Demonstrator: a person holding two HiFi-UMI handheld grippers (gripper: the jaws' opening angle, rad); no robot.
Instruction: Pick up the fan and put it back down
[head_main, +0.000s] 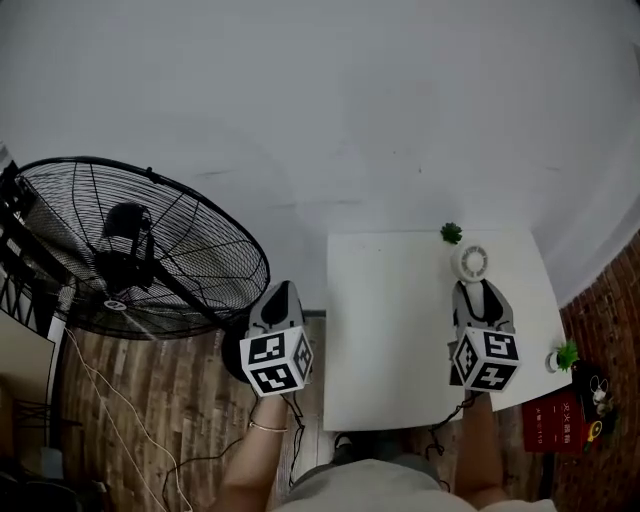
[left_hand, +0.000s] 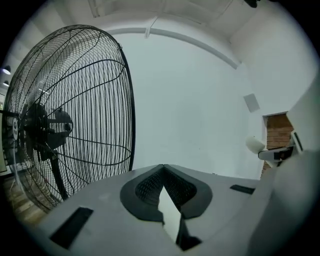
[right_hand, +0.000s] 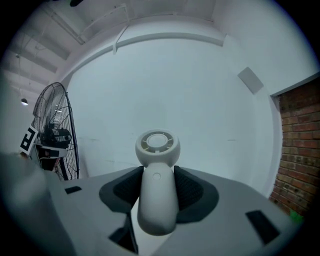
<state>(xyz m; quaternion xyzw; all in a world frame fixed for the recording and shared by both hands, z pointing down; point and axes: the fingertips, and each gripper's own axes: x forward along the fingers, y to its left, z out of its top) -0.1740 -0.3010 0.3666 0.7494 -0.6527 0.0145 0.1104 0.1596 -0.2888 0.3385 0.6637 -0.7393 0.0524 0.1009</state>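
Right gripper view shows the small white fan with its handle between the right gripper's dark fingers. The fingers are pressed against both sides of the handle, clamped on it. The round head stands past the fingertips at 12 o'clock. In the head view the same fan sits over the far right part of the white counter, directly at 12 o'clock from the right gripper, so its long axis runs 6 to 12 in line with the fingers. A small green plant lies near the head at about 11 o'clock. No view shows whether the fan rests on the counter or hangs just above it. The left gripper is off the counter's edge at 9 o'clock, its fingers closed on each other with nothing between, pointing past a big black floor fan. The right gripper alone carries the job. Setting down likely means lowering along that axis, clear of the plant.
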